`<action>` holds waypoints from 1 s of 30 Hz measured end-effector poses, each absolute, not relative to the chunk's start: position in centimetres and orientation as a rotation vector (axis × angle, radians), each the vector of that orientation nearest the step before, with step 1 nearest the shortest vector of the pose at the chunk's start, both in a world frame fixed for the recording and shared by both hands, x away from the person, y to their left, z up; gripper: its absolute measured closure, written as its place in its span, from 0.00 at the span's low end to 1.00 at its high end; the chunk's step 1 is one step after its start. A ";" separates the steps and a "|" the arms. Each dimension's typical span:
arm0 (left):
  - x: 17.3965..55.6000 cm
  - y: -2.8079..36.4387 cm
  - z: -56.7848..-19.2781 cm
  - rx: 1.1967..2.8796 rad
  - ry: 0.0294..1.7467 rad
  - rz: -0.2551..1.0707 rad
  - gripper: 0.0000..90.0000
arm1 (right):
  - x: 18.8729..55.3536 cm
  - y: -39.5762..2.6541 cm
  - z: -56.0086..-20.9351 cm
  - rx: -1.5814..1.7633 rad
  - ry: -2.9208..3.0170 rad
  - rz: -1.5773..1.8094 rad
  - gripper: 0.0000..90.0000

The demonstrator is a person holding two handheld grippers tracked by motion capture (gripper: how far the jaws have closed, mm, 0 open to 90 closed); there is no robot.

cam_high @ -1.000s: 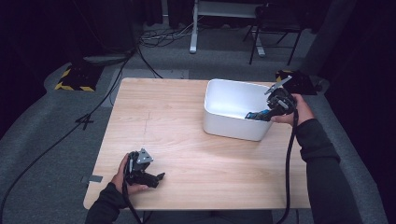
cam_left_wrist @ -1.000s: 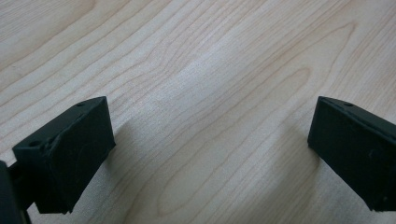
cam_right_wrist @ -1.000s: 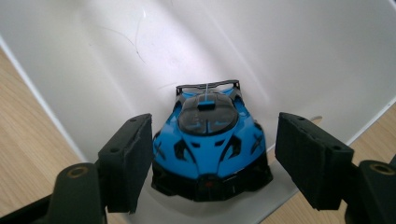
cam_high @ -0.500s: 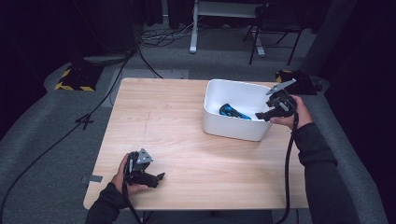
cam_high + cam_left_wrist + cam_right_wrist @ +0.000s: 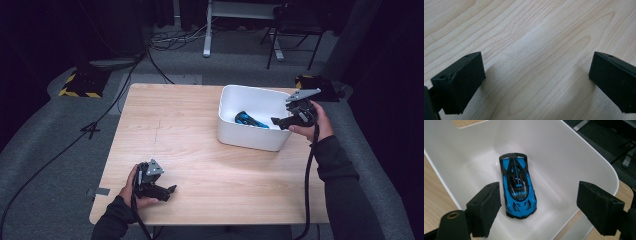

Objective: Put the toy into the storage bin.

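High view above the table [image 5: 190, 150]; right gripper view close over the bin [image 5: 579, 150], shared.

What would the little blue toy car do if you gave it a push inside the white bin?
The blue toy car sits flat on its wheels on the floor of the white bin, so it would probably roll lengthwise until it bumps a wall. Its body looks glossy and hard, so it likely stays stiff and may slip between pads. It looks small, so it is probably light.
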State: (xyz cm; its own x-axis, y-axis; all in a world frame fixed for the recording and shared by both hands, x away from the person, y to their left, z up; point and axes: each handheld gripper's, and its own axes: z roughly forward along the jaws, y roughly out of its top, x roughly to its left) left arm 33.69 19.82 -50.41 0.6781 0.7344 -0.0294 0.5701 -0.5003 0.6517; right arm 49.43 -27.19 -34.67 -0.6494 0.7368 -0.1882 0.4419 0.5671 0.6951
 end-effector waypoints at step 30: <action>33.7 19.8 -50.4 2.247 0.999 0.332 0.01 | 43.9 -29.6 -34.5 0.853 2.134 1.083 0.24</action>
